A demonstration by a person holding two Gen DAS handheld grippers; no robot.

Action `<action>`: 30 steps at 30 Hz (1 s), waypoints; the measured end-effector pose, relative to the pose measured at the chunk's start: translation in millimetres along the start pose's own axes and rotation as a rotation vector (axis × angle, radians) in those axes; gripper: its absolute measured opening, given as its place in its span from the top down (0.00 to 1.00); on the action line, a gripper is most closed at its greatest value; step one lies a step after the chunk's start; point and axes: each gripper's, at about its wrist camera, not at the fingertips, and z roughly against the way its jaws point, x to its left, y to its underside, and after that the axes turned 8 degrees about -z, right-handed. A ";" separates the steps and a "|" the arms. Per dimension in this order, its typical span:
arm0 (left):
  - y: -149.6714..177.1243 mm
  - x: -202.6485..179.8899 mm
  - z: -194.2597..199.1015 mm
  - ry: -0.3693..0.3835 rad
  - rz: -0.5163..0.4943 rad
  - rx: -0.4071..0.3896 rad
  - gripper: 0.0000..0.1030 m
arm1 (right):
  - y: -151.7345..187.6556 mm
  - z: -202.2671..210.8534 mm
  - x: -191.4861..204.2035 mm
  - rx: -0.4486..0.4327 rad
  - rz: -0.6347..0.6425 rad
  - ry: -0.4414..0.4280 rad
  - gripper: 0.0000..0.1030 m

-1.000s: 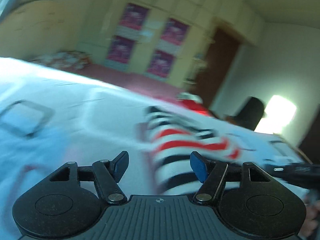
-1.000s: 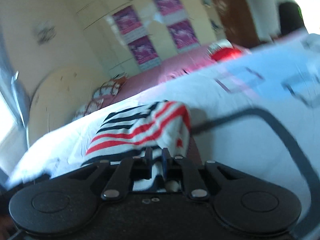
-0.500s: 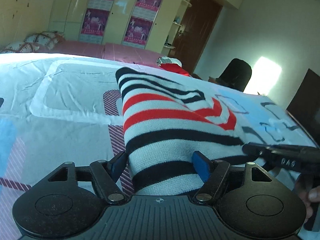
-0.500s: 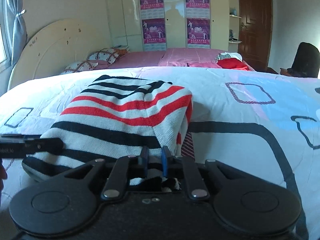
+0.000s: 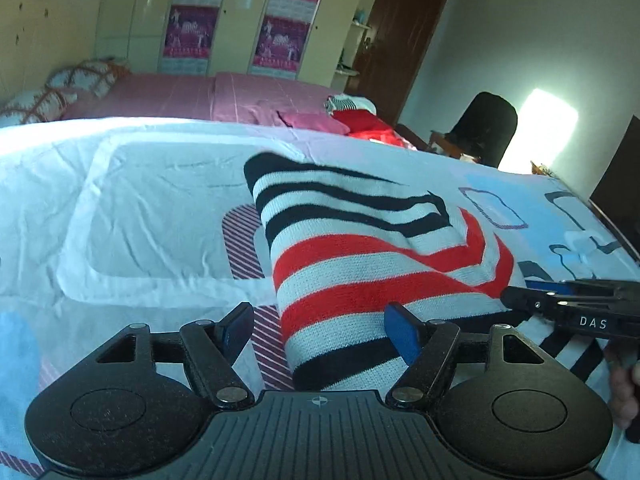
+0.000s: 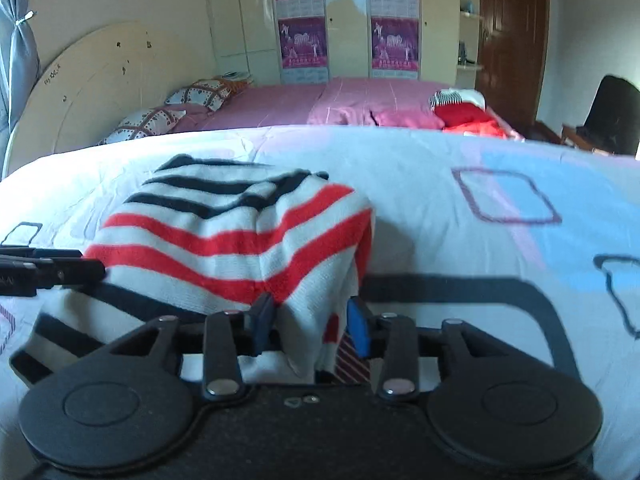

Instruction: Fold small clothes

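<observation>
The right gripper (image 6: 310, 322) is being opened, a knit fold hanging loose between its pads. The left gripper (image 5: 320, 330) is held wide, nothing gripped. The folded red, white and black striped knitted garment (image 5: 372, 264) is laid on the white patterned bedspread (image 5: 140, 216).

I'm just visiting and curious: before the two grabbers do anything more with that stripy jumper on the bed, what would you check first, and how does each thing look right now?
1. Right gripper letting go: ok. Its jaws are opening, with a fold of the striped sweater between them, no longer pinched.
2. Left gripper free: ok. Jaws wide, blue pads beside the knit, not squeezing.
3. Sweater resting on the bedspread: ok, it lies folded over.
4. Fold neat: not ok. In the right wrist view the near edge bunches up and hangs unevenly.
5. Grippers apart: ok, one at each side of the sweater.
6. Far edge aligned: cannot tell, hidden behind the hump.
</observation>
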 end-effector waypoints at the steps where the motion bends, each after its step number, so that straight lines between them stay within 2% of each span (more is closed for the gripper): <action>1: -0.6 1.2 0.9 0.006 0.005 0.001 0.30 | -0.3 2.0 -5.0 0.004 -0.034 -0.013 0.61; 3: 0.0 8.2 -0.1 0.046 0.038 0.010 0.30 | -1.1 4.1 -18.4 0.018 -0.126 -0.050 0.57; 5: 2.4 21.2 -5.2 0.118 0.105 0.030 0.31 | 0.5 -0.2 -40.2 0.051 -0.256 -0.113 0.45; 7: 5.6 35.4 -10.8 0.204 0.195 0.062 0.31 | 4.2 -6.1 -63.1 0.104 -0.402 -0.182 0.37; 10: 12.9 47.1 -16.2 0.280 0.257 0.096 0.31 | 11.6 -12.3 -90.3 0.144 -0.540 -0.288 0.36; 15: 13.8 42.1 -23.7 0.305 0.238 0.108 0.31 | 13.4 -22.0 -107.5 0.206 -0.609 -0.423 0.36; 18: 9.7 37.2 -27.4 0.308 0.209 0.113 0.31 | 10.7 -30.9 -108.9 0.245 -0.606 -0.475 0.39; 20: 7.0 35.1 -30.7 0.313 0.200 0.115 0.31 | 9.2 -38.0 -105.8 0.275 -0.591 -0.508 0.46; 28: 3.8 32.8 -34.3 0.313 0.175 0.118 0.31 | 1.9 -49.0 -95.6 0.289 -0.555 -0.580 0.47; 30: 4.0 33.0 -33.9 0.314 0.174 0.118 0.31 | 2.4 -46.9 -97.9 0.296 -0.552 -0.586 0.51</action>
